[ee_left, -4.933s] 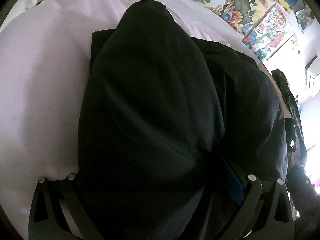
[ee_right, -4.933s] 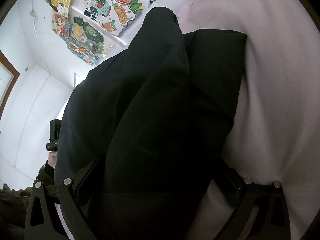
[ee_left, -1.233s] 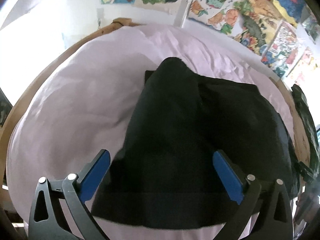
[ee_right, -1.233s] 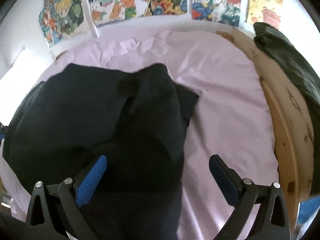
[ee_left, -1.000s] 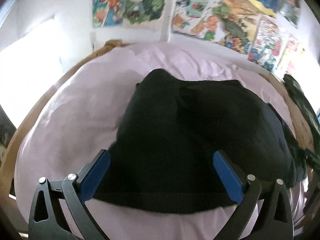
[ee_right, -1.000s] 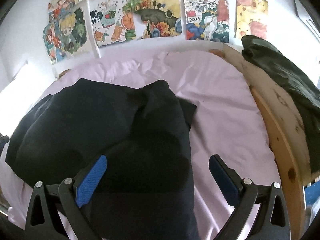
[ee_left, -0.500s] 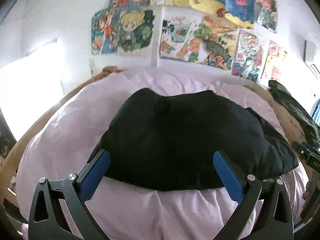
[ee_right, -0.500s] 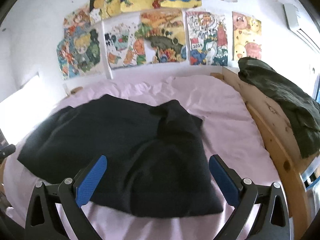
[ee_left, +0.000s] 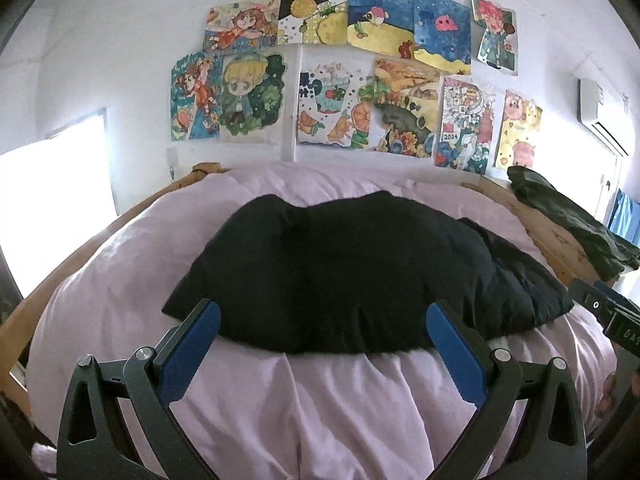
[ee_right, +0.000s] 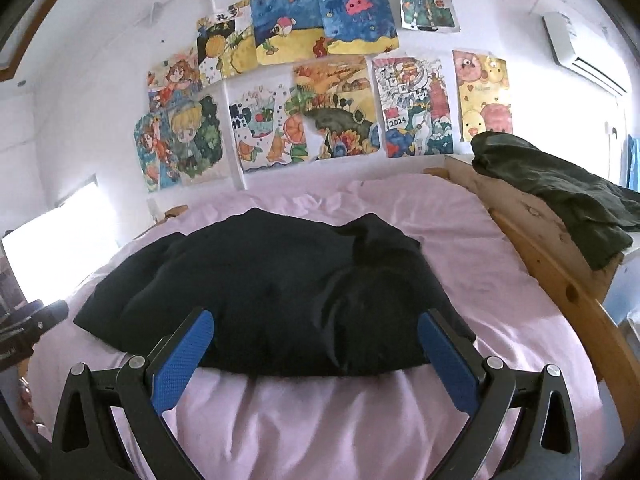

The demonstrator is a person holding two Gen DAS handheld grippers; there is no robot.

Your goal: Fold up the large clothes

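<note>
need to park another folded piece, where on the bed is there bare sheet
Bare pink sheet runs along the near edge, in front of the black garment. Another strip lies between the garment's right side and the wooden bed frame, and one behind it toward the wall. The bed's middle is taken; the frame ledge holds a dark green garment.

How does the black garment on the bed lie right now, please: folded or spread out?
Folded: the black garment lies as a compact doubled bundle on the pink sheet, layers overlapping, no sleeves spread.

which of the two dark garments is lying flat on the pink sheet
The black garment, spread on the pink sheet in front of both grippers. The dark green garment is heaped on the wooden bed frame.
</note>
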